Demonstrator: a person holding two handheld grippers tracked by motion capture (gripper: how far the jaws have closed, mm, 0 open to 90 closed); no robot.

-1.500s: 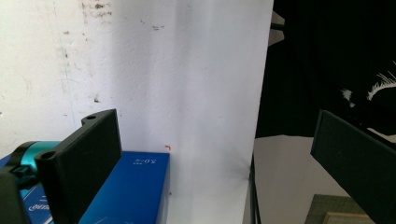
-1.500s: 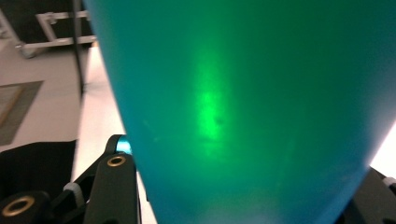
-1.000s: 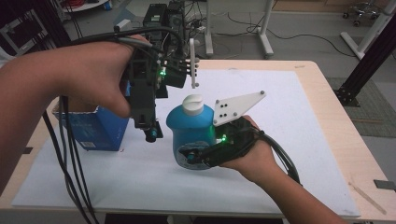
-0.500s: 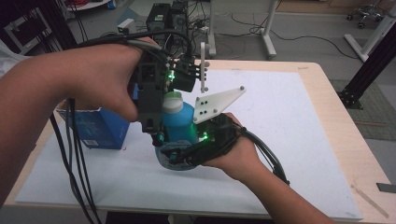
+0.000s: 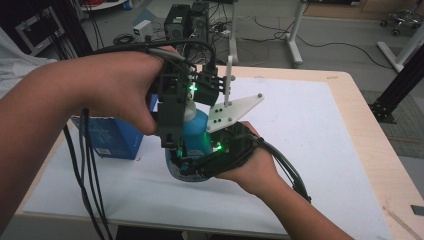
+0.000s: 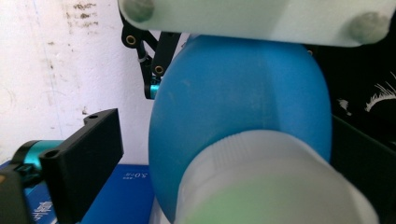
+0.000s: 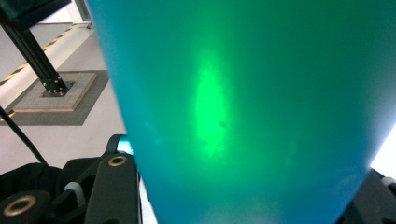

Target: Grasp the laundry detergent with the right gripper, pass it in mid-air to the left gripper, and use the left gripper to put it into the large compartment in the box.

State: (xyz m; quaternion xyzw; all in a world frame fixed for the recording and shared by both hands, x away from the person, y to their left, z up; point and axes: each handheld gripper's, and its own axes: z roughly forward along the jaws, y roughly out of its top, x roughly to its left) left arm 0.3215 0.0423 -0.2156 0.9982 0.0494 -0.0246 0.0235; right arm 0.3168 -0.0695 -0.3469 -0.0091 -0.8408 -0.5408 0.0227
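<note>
A blue bottle (image 5: pixel 198 131) with a white cap (image 6: pixel 273 184) stands tilted over the white mat (image 5: pixel 310 125). My right gripper (image 5: pixel 200 162) is shut on its body from the near side; the bottle's blue wall (image 7: pixel 243 102) lies between the black fingers (image 7: pixel 112 186). My left gripper (image 5: pixel 171 144) reaches down over the bottle's top and stands open. Its left finger (image 6: pixel 88 158) is apart from the cap, while the right jaw lies close along the bottle's other side. In the high view the cap is hidden under the left gripper.
A blue carton (image 5: pixel 107 135) sits on the mat just left of the bottle, also seen as the blue carton (image 6: pixel 126 196) below the left jaw. The right gripper's grey plate (image 5: pixel 235 110) juts over the bottle. Cables trail from both hands. The table's right half is bare mat.
My left gripper has come down and rightward over the bottle's cap, which showed a second ago. The right gripper has carried the bottle slightly left, toward the carton.
</note>
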